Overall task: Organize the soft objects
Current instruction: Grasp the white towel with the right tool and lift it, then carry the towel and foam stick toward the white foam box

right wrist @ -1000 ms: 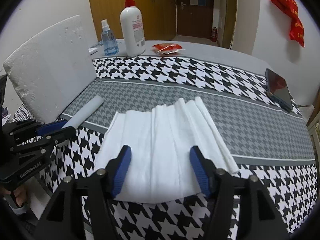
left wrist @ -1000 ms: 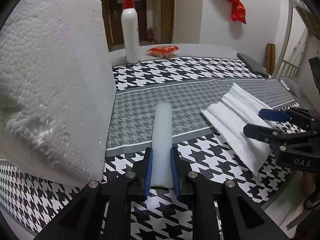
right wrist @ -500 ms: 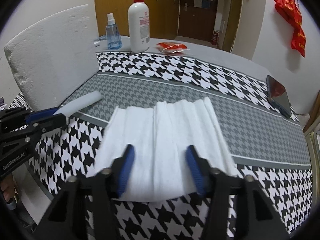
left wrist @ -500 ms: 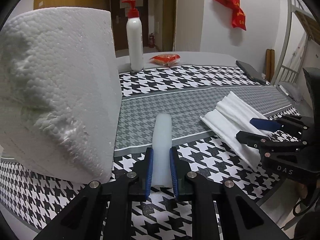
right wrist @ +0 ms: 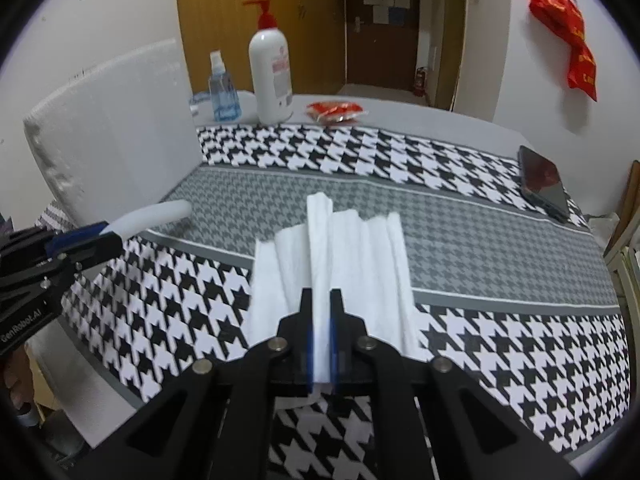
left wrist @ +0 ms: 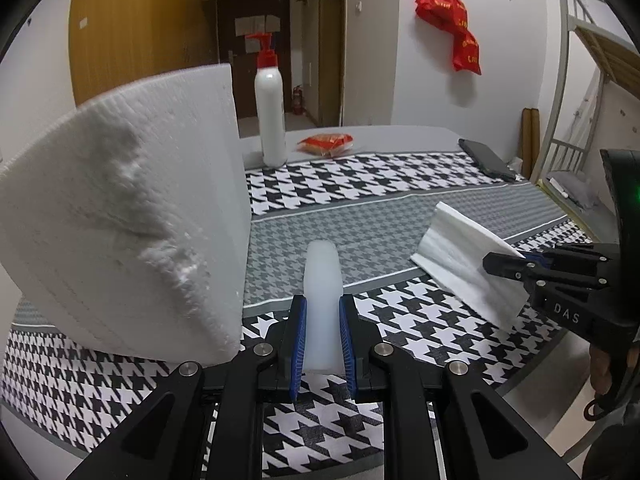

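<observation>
I am clamping my right gripper [right wrist: 320, 344] on the pleated white foam sheet [right wrist: 344, 248] at lower centre and my left gripper [left wrist: 322, 340] on the translucent white foam stick [left wrist: 322, 280], readying both for sorting.

Both the left gripper [left wrist: 322, 340] and the right gripper [right wrist: 321, 344] are black, with blue finger pads, silver round screws and white lettering on their sides.

Foam block [left wrist: 132, 216] is looking rough, pebbled, matt white. Foam stick [left wrist: 322, 280] is showing smooth, translucent, waxy. Folded cloth [right wrist: 340, 256] is reading soft, matt, ribbed. Table cover [left wrist: 360, 236] is looking woven, matt houndstooth. Pump bottle [right wrist: 270, 76] is shining glossy plastic.
</observation>
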